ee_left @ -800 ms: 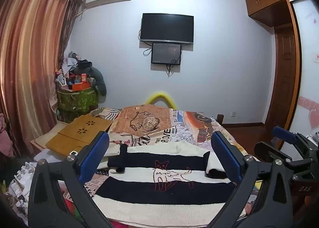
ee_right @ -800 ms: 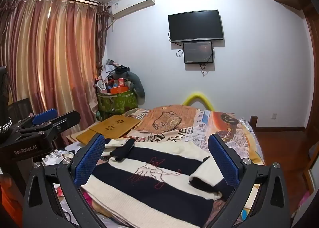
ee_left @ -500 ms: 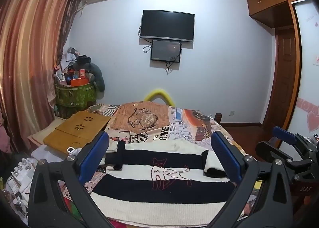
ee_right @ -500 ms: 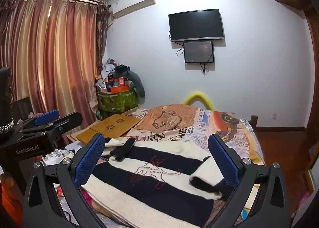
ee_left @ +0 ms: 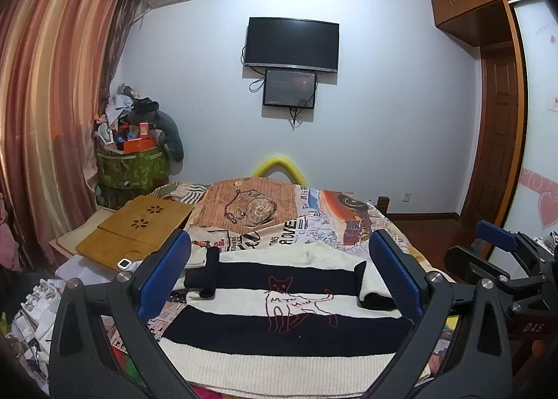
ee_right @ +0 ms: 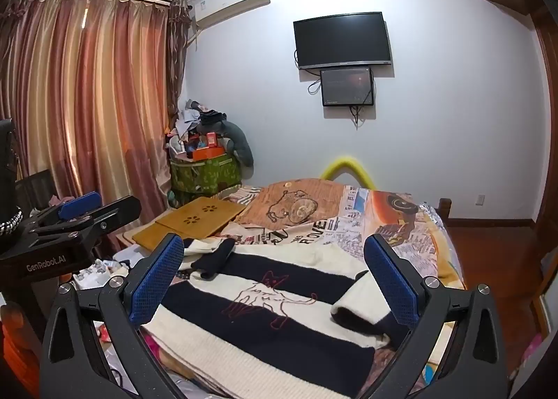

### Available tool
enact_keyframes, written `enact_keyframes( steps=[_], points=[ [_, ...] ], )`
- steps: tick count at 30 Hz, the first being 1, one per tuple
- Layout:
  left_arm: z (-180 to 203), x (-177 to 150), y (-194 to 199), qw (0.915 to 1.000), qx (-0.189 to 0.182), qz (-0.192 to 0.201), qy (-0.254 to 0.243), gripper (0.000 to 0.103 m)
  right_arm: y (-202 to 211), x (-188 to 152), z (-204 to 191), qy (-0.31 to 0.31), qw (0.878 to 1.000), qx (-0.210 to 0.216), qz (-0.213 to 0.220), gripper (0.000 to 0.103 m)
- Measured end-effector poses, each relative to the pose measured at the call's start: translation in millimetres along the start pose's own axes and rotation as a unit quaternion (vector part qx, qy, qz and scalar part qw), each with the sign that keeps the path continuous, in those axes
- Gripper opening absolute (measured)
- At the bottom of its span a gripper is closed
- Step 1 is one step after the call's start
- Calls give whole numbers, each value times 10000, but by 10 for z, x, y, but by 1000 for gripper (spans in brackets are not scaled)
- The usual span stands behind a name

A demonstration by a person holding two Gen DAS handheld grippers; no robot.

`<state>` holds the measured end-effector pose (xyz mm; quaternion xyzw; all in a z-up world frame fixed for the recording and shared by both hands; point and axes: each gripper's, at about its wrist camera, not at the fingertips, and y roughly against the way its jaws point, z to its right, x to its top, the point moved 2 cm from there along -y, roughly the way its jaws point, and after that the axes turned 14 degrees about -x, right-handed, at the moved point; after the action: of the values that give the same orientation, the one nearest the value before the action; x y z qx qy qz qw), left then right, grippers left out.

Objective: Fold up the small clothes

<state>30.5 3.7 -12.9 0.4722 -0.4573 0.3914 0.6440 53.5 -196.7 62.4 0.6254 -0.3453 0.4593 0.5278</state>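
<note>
A black and cream striped sweater [ee_left: 289,325] [ee_right: 265,322] with a red cat outline lies flat on the bed, front up, both sleeves folded in over its sides. My left gripper [ee_left: 279,277] hovers open above the sweater's near half, blue pads wide apart, nothing between them. My right gripper [ee_right: 273,280] is also open and empty, above the sweater and a little to its right. In the left wrist view the right gripper [ee_left: 502,252] shows at the right edge. The left gripper [ee_right: 83,207] appears at the left edge of the right wrist view.
The bed carries a printed newspaper-pattern cover [ee_left: 314,224]. A wooden lap tray [ee_left: 136,228] lies at the bed's left side, with a cluttered green bin [ee_left: 132,169] behind it. Curtains [ee_left: 45,113] hang left; a television [ee_left: 292,43] is on the far wall. A wooden door [ee_left: 495,155] stands right.
The left wrist view has tilted slightly, so the room and sweater sit a little lower and more to the left. The right view is nearly unchanged. Both grippers stay open.
</note>
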Motion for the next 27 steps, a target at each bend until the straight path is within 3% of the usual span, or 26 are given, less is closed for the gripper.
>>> enact_keyframes(
  steps=[27],
  points=[
    [38,45,29,10000,15,30,-74,103,-14,9,55,-47,10000,-20,8,103]
  ],
)
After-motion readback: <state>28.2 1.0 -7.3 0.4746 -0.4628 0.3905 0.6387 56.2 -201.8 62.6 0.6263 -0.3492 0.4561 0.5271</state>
